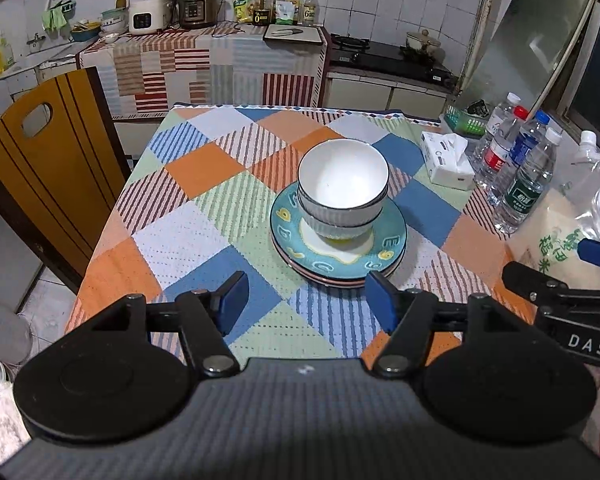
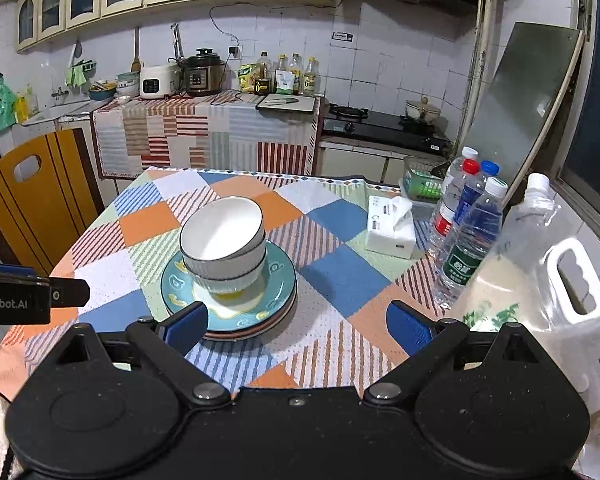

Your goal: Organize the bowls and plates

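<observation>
Left gripper [image 1: 306,300]: at the bottom centre of the left view, jaws spread wide, holding nothing.
Bowls [image 1: 342,188]: two white bowls were nested, the top one tilted, at the frame centre on the plates [image 1: 336,254].
Plates: a stack on the checked tablecloth [image 1: 188,216], the blue one on top.
Right gripper [image 2: 296,326]: at the bottom centre of the right view, jaws apart and empty, near the stack.
Step in hand: it seemed the stacking was nearly finished; I would level the tilted bowl gently, gripping its rim, not pushing the stack.
Bottles [image 1: 520,168]: at the right edge, well apart.
</observation>
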The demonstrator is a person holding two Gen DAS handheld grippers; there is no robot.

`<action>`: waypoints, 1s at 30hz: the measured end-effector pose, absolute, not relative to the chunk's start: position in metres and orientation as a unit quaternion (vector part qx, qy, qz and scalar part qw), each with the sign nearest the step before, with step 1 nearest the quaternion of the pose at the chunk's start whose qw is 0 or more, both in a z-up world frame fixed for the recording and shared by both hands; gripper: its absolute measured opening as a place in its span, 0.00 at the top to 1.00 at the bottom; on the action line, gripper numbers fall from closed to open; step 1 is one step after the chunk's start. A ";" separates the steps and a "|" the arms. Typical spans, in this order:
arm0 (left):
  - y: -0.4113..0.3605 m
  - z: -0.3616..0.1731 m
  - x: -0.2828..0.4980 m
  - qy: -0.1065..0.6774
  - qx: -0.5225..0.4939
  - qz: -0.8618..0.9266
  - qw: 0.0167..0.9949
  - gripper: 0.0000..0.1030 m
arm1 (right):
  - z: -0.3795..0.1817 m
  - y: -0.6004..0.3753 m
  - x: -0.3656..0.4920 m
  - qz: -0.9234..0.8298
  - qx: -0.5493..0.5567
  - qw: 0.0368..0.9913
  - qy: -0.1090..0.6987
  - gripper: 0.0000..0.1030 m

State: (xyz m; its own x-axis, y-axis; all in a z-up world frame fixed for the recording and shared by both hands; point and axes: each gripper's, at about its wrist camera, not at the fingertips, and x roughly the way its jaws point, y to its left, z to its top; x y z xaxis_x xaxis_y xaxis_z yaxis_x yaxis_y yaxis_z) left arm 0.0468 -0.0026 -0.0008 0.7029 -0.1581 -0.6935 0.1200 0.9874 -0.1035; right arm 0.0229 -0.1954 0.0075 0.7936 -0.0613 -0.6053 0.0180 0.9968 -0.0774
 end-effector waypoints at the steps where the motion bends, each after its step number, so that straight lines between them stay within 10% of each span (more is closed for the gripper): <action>1: -0.003 -0.002 0.046 0.378 -0.024 -0.074 0.922 0.38 | 0.008 -0.195 0.021 -0.023 -0.034 0.946 0.321 0.05; 18: -0.004 -0.013 0.033 0.356 0.001 -0.051 0.933 0.08 | -0.003 -0.192 0.008 -0.036 -0.041 0.939 0.340 0.05; 30: -0.004 -0.012 0.030 0.352 -0.001 -0.046 0.935 0.07 | -0.004 -0.189 0.005 -0.046 -0.042 0.940 0.337 0.05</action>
State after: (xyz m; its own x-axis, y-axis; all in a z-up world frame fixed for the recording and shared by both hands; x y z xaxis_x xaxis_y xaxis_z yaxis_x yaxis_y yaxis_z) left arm 0.0300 -0.0045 -0.0124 0.7483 -0.0867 -0.6576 0.0853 0.9958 -0.0342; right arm 0.0049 -0.1889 -0.0038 0.7691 -0.1159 -0.6285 0.0588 0.9921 -0.1110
